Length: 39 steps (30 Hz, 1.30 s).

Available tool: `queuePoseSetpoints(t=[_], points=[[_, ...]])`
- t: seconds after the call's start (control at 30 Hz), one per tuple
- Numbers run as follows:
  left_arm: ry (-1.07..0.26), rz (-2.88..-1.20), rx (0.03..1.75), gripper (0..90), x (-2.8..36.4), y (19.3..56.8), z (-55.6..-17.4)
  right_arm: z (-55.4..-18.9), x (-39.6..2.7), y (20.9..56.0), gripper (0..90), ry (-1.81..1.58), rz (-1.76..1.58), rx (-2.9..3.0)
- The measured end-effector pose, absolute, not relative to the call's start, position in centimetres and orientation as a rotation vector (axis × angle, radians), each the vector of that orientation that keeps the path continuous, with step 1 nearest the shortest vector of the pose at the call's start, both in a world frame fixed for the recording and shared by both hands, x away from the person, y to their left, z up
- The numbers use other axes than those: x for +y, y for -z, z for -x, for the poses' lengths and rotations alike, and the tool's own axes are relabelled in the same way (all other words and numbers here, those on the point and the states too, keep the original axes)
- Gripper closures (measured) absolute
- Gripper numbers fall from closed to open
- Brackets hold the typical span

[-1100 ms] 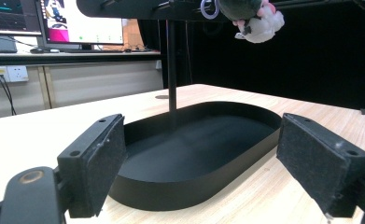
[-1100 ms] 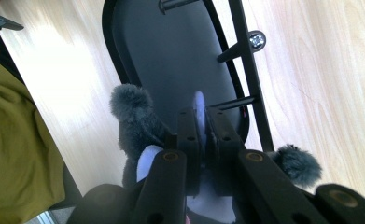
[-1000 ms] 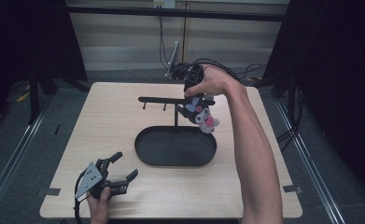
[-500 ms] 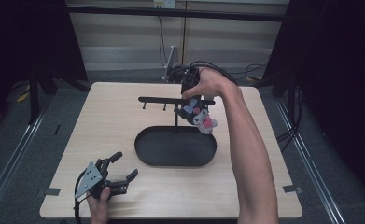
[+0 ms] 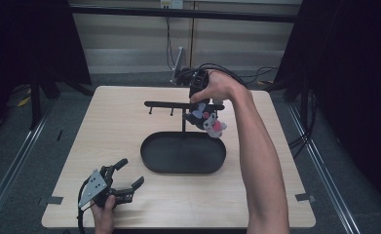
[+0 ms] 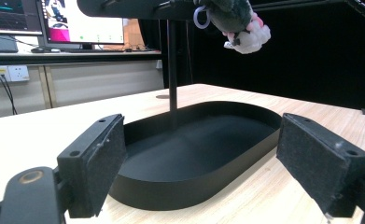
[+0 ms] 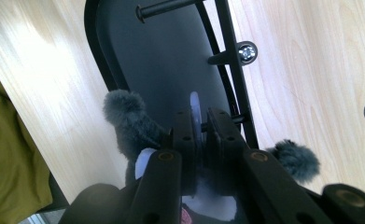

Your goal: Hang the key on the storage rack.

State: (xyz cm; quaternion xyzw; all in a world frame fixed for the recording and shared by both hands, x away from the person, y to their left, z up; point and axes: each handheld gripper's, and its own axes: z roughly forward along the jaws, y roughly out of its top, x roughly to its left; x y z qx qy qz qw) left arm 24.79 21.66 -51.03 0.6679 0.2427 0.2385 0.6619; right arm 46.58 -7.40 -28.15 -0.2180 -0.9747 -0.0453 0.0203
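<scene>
Right gripper is pinching the pale ring of a grey plush keychain, its jaws having just eased apart slightly, holding the ring at a peg of the black rack. Hanging below the bar, the toy is pointing its long axis downward, above the far right end of the oval black tray, which is holding nothing. Left gripper is resting spread wide near the table's front edge.

Even overhead light keeps the pale surface bright, while the room around it falls dark from 9 to 3 o'clock. Shadows are faint. Both gripper views blur close up; monitors glare at 11 o'clock.
</scene>
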Motion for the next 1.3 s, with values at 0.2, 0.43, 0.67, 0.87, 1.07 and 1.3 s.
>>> queuePoseSetpoints(t=[0.2,0.43,0.67,0.87,1.07,1.3], points=[[-0.536,-1.505,0.557,15.5,21.6,51.0,-24.7,-46.5,-7.5,28.2,79.7,0.156,0.666,-3.034],[-0.534,-1.511,0.559,15.5,21.7,51.0,-24.7,-46.1,-7.8,27.8,79.0,0.208,0.678,-3.042],[-0.542,-1.513,0.553,15.5,21.7,51.0,-24.8,-45.5,-8.7,27.1,74.1,0.288,0.717,-3.048],[-0.539,-1.518,0.556,15.5,21.7,51.0,-24.7,-44.6,-9.1,26.5,66.9,0.339,0.724,-3.036],[-0.539,-1.511,0.555,15.5,21.7,51.0,-24.7,-43.4,-9.7,26.8,52.6,0.441,0.749,-3.022],[-0.541,-1.511,0.556,15.5,21.7,51.0,-24.8,-41.9,-10.4,27.2,42.3,0.61,0.767,-3.044]])
